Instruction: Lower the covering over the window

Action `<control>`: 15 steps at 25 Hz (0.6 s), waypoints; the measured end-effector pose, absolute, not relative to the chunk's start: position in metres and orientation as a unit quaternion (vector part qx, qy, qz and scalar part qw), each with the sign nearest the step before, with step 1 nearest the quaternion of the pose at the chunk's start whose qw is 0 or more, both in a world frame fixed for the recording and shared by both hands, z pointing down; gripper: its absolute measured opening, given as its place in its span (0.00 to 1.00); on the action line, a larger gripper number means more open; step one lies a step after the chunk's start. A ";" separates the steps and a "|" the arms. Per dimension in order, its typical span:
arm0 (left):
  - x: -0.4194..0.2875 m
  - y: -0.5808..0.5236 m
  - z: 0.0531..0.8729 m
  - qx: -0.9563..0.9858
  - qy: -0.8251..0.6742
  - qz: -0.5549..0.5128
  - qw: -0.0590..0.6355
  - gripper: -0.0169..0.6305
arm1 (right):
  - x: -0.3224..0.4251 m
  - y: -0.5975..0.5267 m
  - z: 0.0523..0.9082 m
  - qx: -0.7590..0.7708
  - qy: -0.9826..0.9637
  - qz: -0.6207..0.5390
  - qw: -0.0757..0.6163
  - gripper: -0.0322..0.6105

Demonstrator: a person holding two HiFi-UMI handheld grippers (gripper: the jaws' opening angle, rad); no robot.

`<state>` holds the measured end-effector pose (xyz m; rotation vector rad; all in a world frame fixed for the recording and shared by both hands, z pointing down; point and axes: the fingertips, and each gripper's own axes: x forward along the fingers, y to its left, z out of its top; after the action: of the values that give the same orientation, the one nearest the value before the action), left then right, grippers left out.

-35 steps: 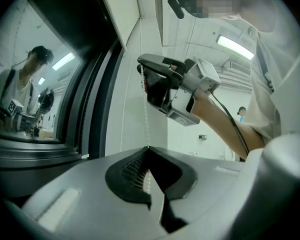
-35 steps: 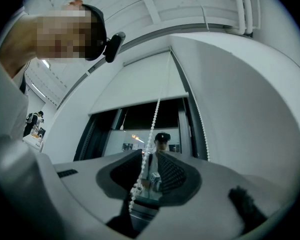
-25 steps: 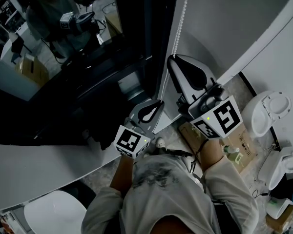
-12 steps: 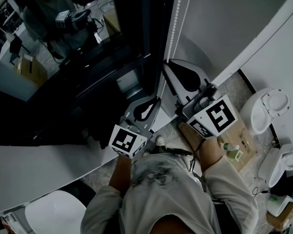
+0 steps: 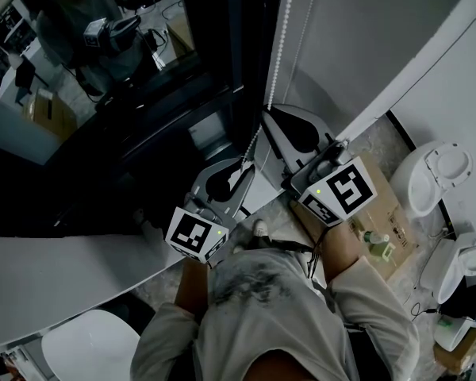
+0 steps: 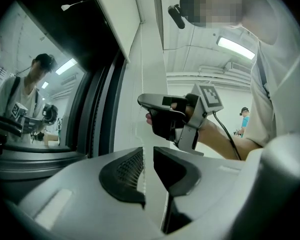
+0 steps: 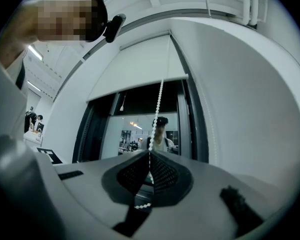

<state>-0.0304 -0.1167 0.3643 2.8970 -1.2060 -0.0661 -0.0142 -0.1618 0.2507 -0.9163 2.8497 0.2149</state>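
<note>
A white bead chain [image 5: 279, 50] hangs beside the dark window [image 5: 143, 94]. It runs up to a white roller blind [image 7: 140, 69] that covers only the window's top part. My right gripper [image 5: 270, 113] is shut on the chain, and its pads pinch the beads [image 7: 149, 156] with a short loop dangling below. My left gripper [image 5: 242, 165] sits lower on the same chain. Its jaws are opening, and the chain [image 6: 142, 134] hangs in the narrow gap beside the left pad [image 6: 125, 171] without being pressed. The right gripper [image 6: 175, 116] shows just above it.
A white wall [image 5: 381, 38] lies right of the chain and a white sill [image 5: 55, 276] runs below the window. The glass reflects a person with grippers [image 5: 103, 30]. A white seat [image 5: 436, 181] and a cardboard box [image 5: 385, 221] are on the floor to the right.
Both grippers have come down along the chain toward me. The left gripper's jaws, shut on the chain before, now stand slightly apart.
</note>
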 end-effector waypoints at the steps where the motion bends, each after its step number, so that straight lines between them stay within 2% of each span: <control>1: -0.032 -0.116 0.362 0.922 -0.385 -0.024 0.001 0.14 | -0.015 -0.161 0.254 -0.304 0.948 0.069 0.068 0.08; 15: -0.052 -0.116 0.332 0.914 -0.403 -0.048 -0.018 0.20 | -0.015 -0.157 0.263 -0.302 0.949 0.061 0.068 0.08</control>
<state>-0.0515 -0.1158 0.3320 2.9050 -1.2809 -0.1522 -0.0148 -0.1566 0.2630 -0.9098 2.8579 0.1836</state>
